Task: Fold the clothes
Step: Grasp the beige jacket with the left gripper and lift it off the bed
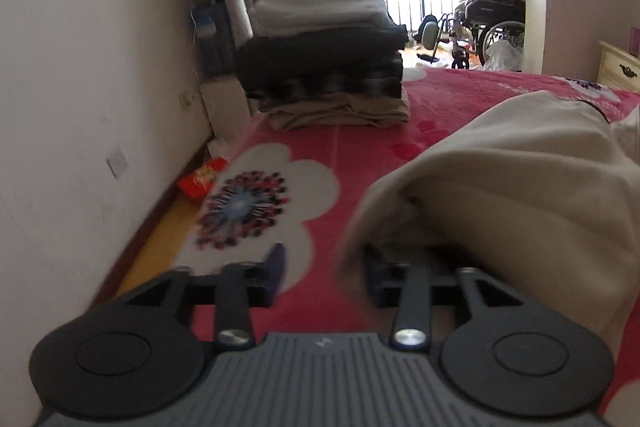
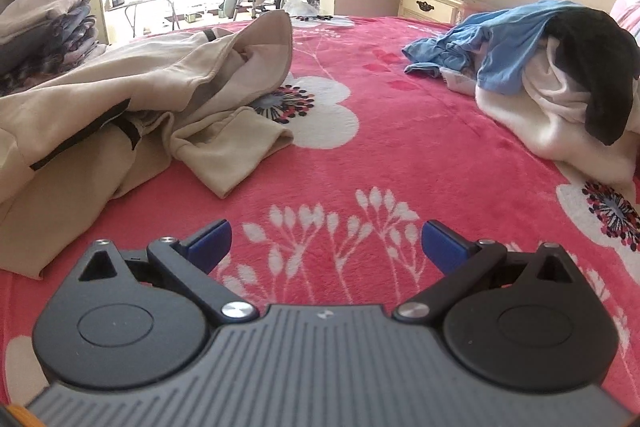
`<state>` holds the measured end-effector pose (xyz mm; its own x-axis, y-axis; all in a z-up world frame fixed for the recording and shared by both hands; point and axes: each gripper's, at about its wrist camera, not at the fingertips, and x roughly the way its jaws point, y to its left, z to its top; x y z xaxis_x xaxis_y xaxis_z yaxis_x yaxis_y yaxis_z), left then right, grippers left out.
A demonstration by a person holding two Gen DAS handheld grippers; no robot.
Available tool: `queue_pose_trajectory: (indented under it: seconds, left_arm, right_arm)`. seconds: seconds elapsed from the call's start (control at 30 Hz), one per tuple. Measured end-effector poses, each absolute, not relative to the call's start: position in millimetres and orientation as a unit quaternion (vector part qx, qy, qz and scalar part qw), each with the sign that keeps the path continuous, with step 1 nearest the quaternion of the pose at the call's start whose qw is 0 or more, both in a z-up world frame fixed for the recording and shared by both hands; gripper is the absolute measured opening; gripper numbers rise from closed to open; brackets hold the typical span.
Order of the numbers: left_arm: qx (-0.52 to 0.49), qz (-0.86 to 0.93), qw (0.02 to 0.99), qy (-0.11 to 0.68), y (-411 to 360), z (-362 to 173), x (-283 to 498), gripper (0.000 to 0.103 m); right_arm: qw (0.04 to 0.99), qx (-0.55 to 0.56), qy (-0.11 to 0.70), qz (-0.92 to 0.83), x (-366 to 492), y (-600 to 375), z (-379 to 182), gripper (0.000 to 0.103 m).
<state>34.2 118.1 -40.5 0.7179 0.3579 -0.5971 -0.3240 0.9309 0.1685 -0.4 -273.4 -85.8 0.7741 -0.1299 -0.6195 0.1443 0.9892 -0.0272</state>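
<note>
Near the wall-side edge of the bed (image 1: 320, 147), short of the folded stack (image 1: 324, 59) at its far corner, the beige garment (image 2: 120, 99) lies crumpled, draped over one finger of the left gripper (image 1: 324, 267), whose jaws stand parted, pinching nothing. The right gripper (image 2: 326, 243) hovers wide open over bare blanket. Spreading the garment flat first would likely give the cleanest fold.

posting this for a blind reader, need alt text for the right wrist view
Open right tongs hover over a red floral blanket, holding nothing. A crumpled beige garment lies at left before a stack of folded clothes; a heap of blue, white and black clothes sits at right.
</note>
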Motion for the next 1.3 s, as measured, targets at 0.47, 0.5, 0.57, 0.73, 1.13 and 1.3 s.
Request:
queue_pose_trajectory:
  seconds: [0.47,0.5,0.57,0.73,1.13,1.3]
  left_arm:
    - [0.083,-0.088,0.963,0.239,-5.1,10.7,49.5,0.081]
    - [0.102,-0.113,0.960,0.237,-25.5,7.3,57.1,0.081]
    - [0.140,-0.159,0.949,0.232,-67.6,-1.9,72.3,0.084]
    - [0.258,-0.154,0.929,0.217,-154.5,-52.5,114.1,0.083]
    - [0.144,-0.045,0.966,0.211,-95.0,-38.1,142.4,0.015]
    - [0.029,-0.017,0.972,0.233,-26.3,-14.8,157.1,0.014]
  right_arm:
    - [0.956,0.066,0.281,-0.060,-13.3,-277.4,-69.8,0.102]
    - [0.956,0.069,0.280,-0.062,-13.7,-278.2,-68.9,0.102]
    - [0.955,0.075,0.278,-0.067,-14.4,-280.1,-68.1,0.102]
    - [0.953,0.087,0.281,-0.074,-13.6,-286.8,-70.6,0.102]
    - [0.935,0.131,0.314,-0.097,2.1,-316.7,-89.5,0.102]
    - [0.938,0.123,0.310,-0.091,5.0,-312.1,-88.4,0.101]
